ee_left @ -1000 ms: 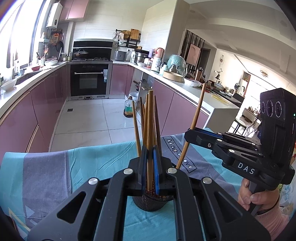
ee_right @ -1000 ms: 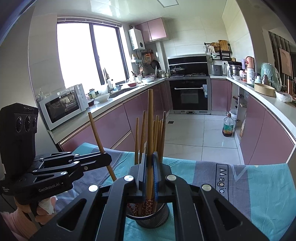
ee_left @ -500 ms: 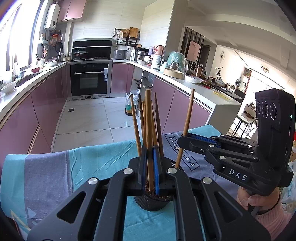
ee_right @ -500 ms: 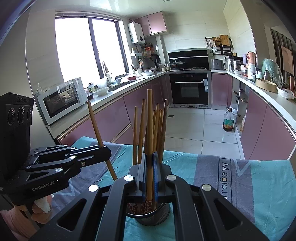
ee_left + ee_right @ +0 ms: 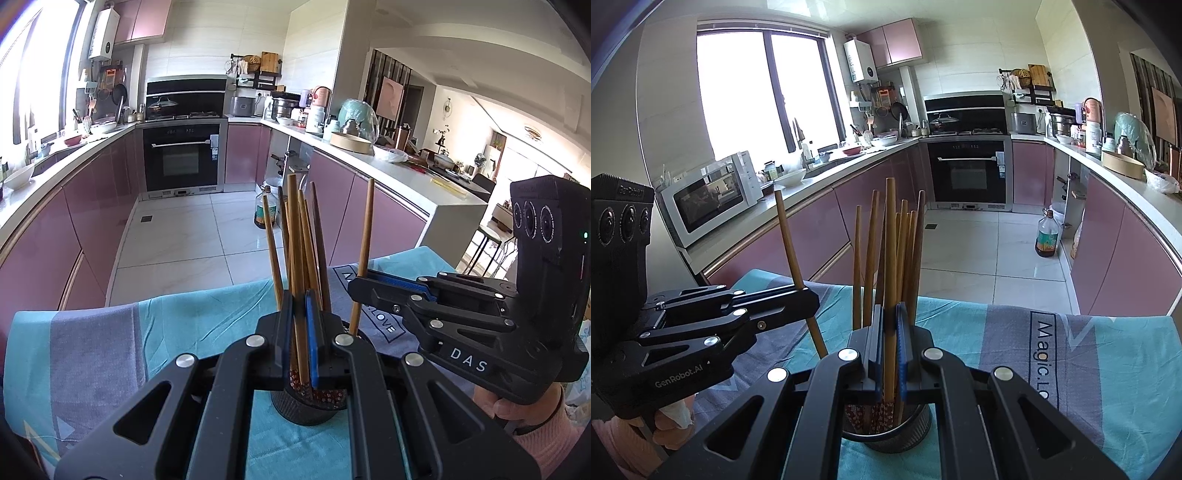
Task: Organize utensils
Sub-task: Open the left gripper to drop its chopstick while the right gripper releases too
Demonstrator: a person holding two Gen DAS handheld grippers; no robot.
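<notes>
A dark mesh holder (image 5: 306, 406) (image 5: 886, 432) stands on the teal and grey cloth (image 5: 110, 350), with several wooden chopsticks upright in it. My left gripper (image 5: 299, 325) is shut on one chopstick (image 5: 293, 240) just above the holder. In the right wrist view it reaches in from the left (image 5: 809, 295), its chopstick (image 5: 788, 243) leaning. My right gripper (image 5: 890, 332) is shut on another chopstick (image 5: 890, 240) over the holder. It enters the left wrist view from the right (image 5: 360, 291) with its chopstick (image 5: 365, 236) nearly upright. The lower ends of both held chopsticks are hidden behind the jaws.
The cloth covers a table whose far edge drops to a tiled kitchen floor, where an oil bottle (image 5: 264, 210) stands. Purple cabinets and worktops line both sides; a microwave (image 5: 709, 195) is on the left worktop. A hand (image 5: 517, 406) holds each gripper's handle.
The chopstick in my right gripper has swung from a clear lean to nearly upright and come closer to the holder. My left gripper still holds its chopstick in much the same place.
</notes>
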